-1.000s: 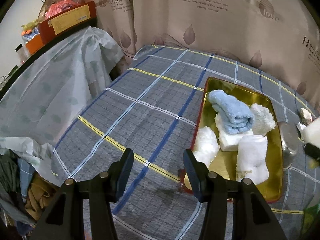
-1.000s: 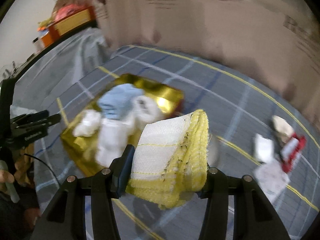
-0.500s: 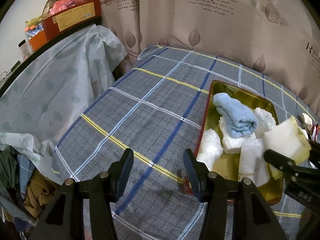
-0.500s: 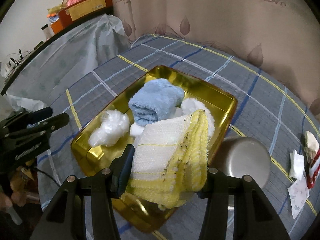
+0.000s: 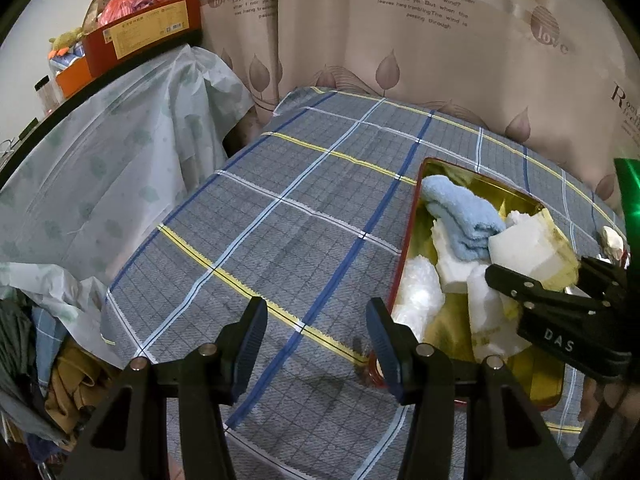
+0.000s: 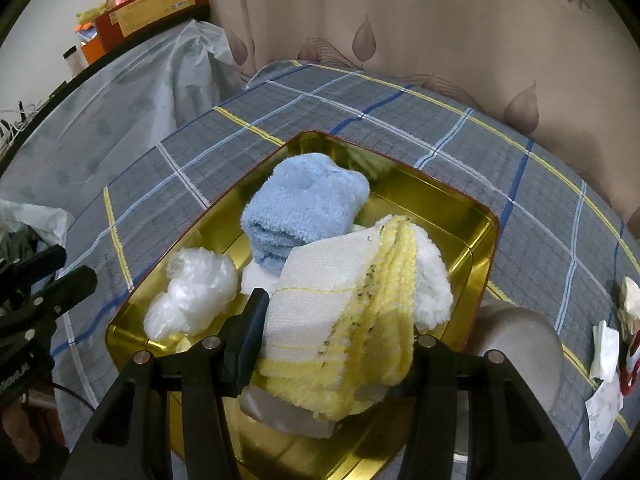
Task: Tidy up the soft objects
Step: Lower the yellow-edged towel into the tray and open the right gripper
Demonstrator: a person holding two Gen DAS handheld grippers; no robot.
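Left wrist view. The left gripper (image 5: pixel 317 334) hung over the checked tablecloth (image 5: pixel 280 216) with its jaws set apart and nothing between them. Just beyond its right finger lay the near corner of the gold tray (image 5: pixel 540 384). Inside the tray, ahead and to the right of the tongs, were a crumpled clear plastic bag (image 5: pixel 418 294), a rolled blue towel (image 5: pixel 460 216) farther off, and white cloths (image 5: pixel 486 308) between them. The right gripper (image 5: pixel 538 280) entered from the right above the tray, clamped on a folded yellow-and-white cloth (image 5: pixel 528 246). To the left of the tongs, a pale plastic sheet (image 5: pixel 104 184) covered a piece of furniture, and a patterned curtain (image 5: pixel 400 40) hung behind the table.

Right wrist view. The right gripper (image 6: pixel 332 336) held the yellow-and-white cloth (image 6: pixel 340 320) between its fingers, the jaws narrowed onto the fold. The cloth hung over the near part of the gold tray (image 6: pixel 460 216). Directly ahead of the tongs lay the blue towel (image 6: pixel 304 208); ahead and to the left, the plastic bag (image 6: pixel 192 296); just right of the held cloth, a fluffy white cloth (image 6: pixel 432 284). Outside the tray, to the right of the tongs, stood a rounded metal object (image 6: pixel 520 340), and farther right lay scraps of white paper (image 6: pixel 604 376). The left gripper (image 6: pixel 36 308) showed at the left edge.
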